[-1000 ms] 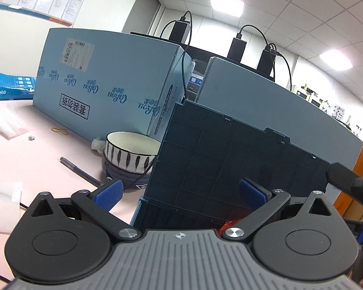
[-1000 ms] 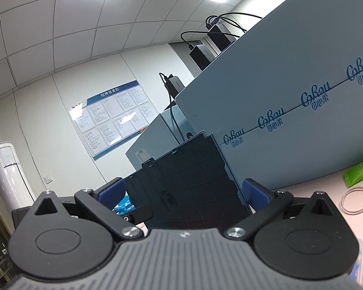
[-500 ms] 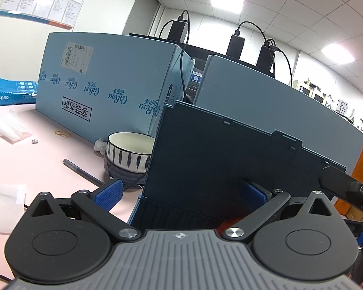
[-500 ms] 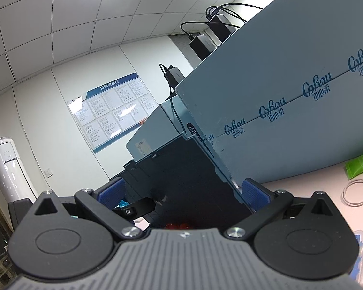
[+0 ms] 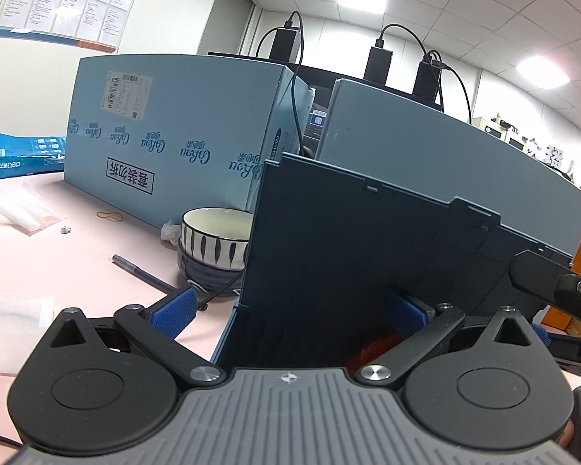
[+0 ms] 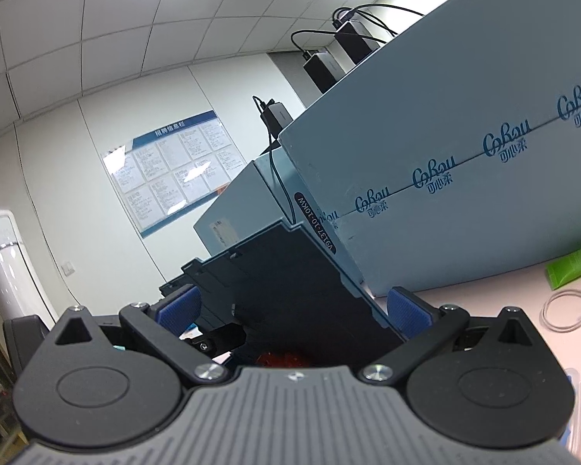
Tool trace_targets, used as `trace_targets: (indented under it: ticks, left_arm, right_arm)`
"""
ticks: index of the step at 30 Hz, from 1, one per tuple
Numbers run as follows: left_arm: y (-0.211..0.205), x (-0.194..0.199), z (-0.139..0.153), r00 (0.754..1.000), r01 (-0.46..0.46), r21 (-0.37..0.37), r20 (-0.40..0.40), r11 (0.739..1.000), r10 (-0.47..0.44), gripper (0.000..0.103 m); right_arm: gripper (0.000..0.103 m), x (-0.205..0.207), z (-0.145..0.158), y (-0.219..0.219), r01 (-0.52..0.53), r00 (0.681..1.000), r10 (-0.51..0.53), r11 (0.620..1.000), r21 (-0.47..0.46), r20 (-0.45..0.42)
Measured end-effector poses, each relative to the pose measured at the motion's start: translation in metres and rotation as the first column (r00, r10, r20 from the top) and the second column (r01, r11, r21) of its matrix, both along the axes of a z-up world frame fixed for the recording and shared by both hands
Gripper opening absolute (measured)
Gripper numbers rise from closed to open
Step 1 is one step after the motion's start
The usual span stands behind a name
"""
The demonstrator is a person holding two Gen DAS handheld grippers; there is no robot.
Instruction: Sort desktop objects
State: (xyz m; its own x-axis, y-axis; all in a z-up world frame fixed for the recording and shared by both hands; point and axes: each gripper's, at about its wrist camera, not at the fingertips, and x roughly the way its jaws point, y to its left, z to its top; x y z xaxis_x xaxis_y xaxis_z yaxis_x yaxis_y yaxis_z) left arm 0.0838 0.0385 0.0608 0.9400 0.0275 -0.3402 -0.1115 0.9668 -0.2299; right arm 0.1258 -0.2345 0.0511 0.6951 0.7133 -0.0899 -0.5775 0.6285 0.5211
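While both grippers (left (image 5: 290,306), right (image 6: 292,306)) gape, a lid (image 5: 368,255) stands between.

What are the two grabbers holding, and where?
Both look open. The dark blue storage box stands between the left gripper and right gripper fingers; whether either touches it cannot be told.

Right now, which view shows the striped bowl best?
The left wrist view: the striped bowl sits stacked on a darker one, left of the dark blue lid. The right wrist view shows none of it.
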Motion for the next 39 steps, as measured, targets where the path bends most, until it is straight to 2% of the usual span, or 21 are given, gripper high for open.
trace_targets:
  ticks: [10, 16, 31, 39]
  left_arm:
    - [-0.003, -0.007, -0.003, 1.000, -0.015, 0.049, -0.016, 0.999, 0.016, 0.103]
    - [-0.006, -0.012, -0.004, 0.999, -0.030, 0.087, -0.025, 0.996, 0.033, 0.103]
    - [-0.004, -0.035, 0.004, 0.997, -0.057, 0.120, -0.046, 0.991, 0.063, 0.103]
    - [-0.007, -0.053, 0.004, 0.998, -0.040, 0.145, -0.047, 0.989, 0.047, 0.103]
  right_arm:
    - [0.103, -0.003, 0.000, 0.007, 0.009, 1.000, -0.009, 0.999, -0.047, 0.007]
    - [0.103, -0.009, 0.002, 0.014, 0.028, 0.999, -0.024, 0.995, -0.098, 0.047]
    - [0.103, -0.017, -0.002, 0.012, 0.049, 0.996, -0.043, 0.995, -0.090, 0.076]
    - [0.103, -0.027, -0.007, 0.008, 0.066, 0.994, -0.057, 0.994, -0.090, 0.097]
